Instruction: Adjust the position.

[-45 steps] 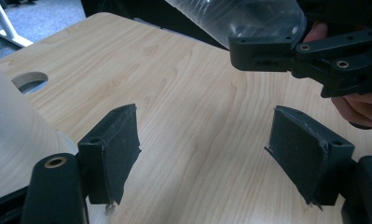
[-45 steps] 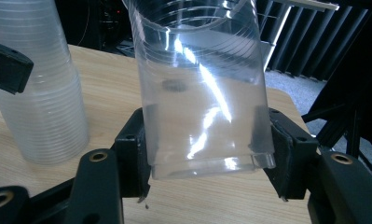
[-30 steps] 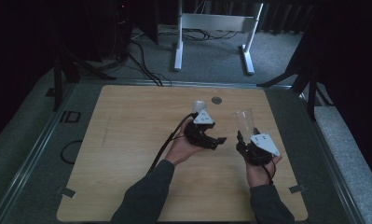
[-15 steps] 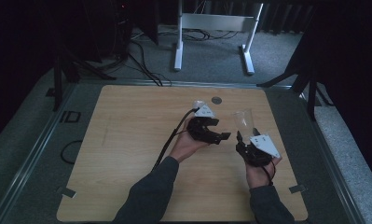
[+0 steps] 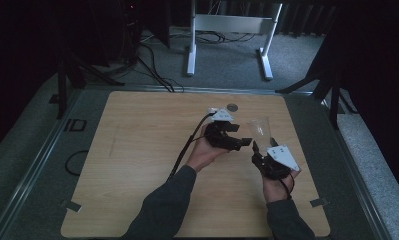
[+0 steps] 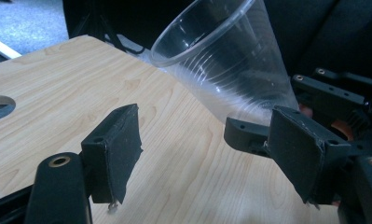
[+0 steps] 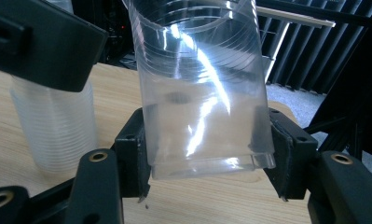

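Clear plastic cup [image 7: 200, 88] sits clamped near its base between the pads of the right gripper [image 7: 207, 154], tilted out ahead of it above the wooden desk [image 5: 137, 165]. Just beside it to the left, the left gripper [image 6: 211, 161] points at the cup's base; its jaws, half apart with nothing between them, have just been closing. A stack of cups [image 7: 58, 130] stands behind.

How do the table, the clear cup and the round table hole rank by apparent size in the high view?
1. table
2. cup
3. hole

The cup is raised toward the camera, so its lead over the hole is partly nearness.
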A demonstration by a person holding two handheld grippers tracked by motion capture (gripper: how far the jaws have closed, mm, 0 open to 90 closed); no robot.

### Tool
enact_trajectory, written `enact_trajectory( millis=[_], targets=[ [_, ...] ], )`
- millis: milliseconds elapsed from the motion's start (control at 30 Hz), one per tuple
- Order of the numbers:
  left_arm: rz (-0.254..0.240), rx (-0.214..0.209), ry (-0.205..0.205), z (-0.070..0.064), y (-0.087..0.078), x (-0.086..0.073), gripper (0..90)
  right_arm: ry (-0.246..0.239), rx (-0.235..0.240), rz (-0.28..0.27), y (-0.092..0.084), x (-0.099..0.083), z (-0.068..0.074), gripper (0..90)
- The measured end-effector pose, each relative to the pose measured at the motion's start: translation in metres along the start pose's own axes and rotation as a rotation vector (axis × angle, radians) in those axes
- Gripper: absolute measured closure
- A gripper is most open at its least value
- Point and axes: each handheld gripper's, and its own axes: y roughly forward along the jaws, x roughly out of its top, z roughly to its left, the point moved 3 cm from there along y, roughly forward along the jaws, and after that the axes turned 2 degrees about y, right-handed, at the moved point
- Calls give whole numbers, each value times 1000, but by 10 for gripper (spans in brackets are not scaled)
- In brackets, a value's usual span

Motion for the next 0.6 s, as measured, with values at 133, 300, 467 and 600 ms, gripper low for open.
enact_trajectory(
  millis=[133,300,467,600],
  targets=[
    [-11,-16,-21,0,2,0,256,-2,0,-6,0,0,1,414],
    [-7,-19,-24,-1,4,0,256,-5,2,-12,-1,0,3,414],
    [-12,-33,-39,-3,7,1,246,-8,5,-17,-1,0,5,414],
    [-28,-31,-47,-4,8,3,239,-11,6,-22,-1,0,6,414]
  ],
)
